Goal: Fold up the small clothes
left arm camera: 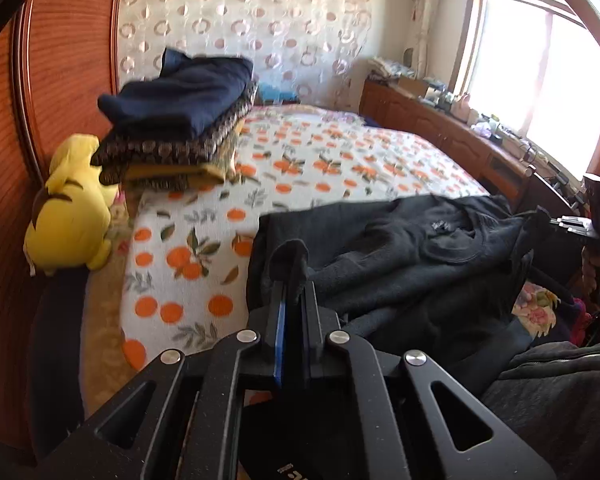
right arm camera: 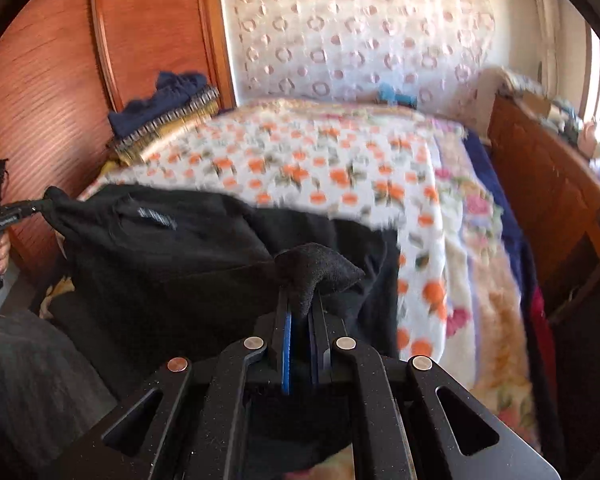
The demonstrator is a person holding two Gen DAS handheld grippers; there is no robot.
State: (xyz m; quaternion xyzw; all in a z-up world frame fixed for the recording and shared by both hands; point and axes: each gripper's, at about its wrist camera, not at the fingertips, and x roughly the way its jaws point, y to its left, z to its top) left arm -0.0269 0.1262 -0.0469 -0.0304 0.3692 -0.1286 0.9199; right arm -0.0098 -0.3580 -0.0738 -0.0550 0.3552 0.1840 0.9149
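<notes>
- Left gripper [left arm camera: 294,280]: jaws closed on a corner of the black garment [left arm camera: 400,248], a tuft of cloth standing up between the blue pads; right gripper [right arm camera: 300,292] likewise clamped on another bunched corner
- The black garment hangs stretched between the two grippers, its far edge held up over the bed [left arm camera: 300,152] with the orange-print blanket; the collar label shows in both views
- To fold well, I judge: keep both corners level and the top edge taut; lower the cloth flat onto the blanket before releasing; avoid dragging it into a crease
- Both grippers point forward along the bed, roughly level and well apart; each wrist view catches the opposite gripper at its edge
- A stack of folded clothes [left arm camera: 176,120] sits near the headboard, beside a yellow plush toy [left arm camera: 68,212]
</notes>
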